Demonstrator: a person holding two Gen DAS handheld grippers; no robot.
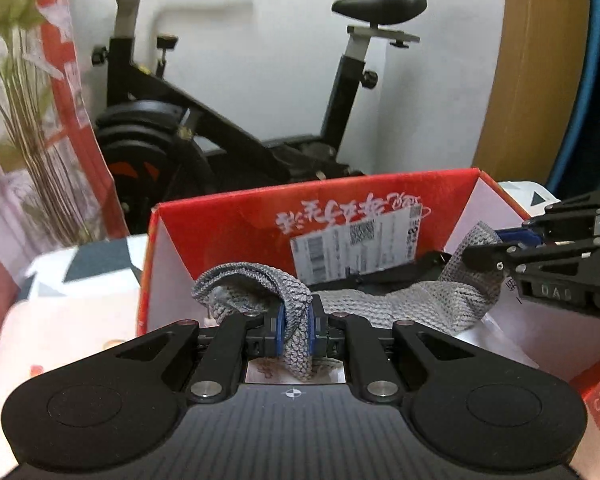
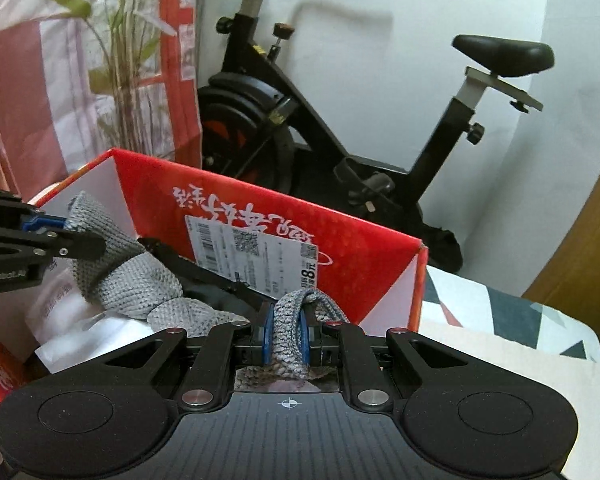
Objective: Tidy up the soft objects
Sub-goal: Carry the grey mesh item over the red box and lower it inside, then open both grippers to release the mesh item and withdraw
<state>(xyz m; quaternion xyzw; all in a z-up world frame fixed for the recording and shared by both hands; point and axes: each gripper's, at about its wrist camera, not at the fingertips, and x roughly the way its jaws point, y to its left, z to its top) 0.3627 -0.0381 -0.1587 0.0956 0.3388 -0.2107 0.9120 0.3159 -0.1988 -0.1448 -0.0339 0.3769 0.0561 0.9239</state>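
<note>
A grey knitted cloth [image 1: 412, 300] hangs stretched between my two grippers over an open red box [image 1: 228, 220]. My left gripper [image 1: 296, 332] is shut on one bunched end, the blue pads pressing the knit. The right gripper [image 1: 488, 246] comes in from the right edge, clamped on the other end. In the right wrist view, that right gripper [image 2: 286, 332] pinches its end of the cloth [image 2: 140, 280], and the left gripper [image 2: 76, 232] grips the far end at the left, above the box [image 2: 360, 264]. The middle of the cloth sags into the box.
Inside the box lie a black item [image 2: 204, 272] and white wrapping [image 2: 92, 336]; a shipping label [image 2: 260, 256] is stuck on its back wall. The box stands on a patterned cover [image 2: 500, 320]. Behind it stand an exercise bike [image 2: 300, 120], a plant [image 2: 128, 80] and a wooden door [image 1: 532, 80].
</note>
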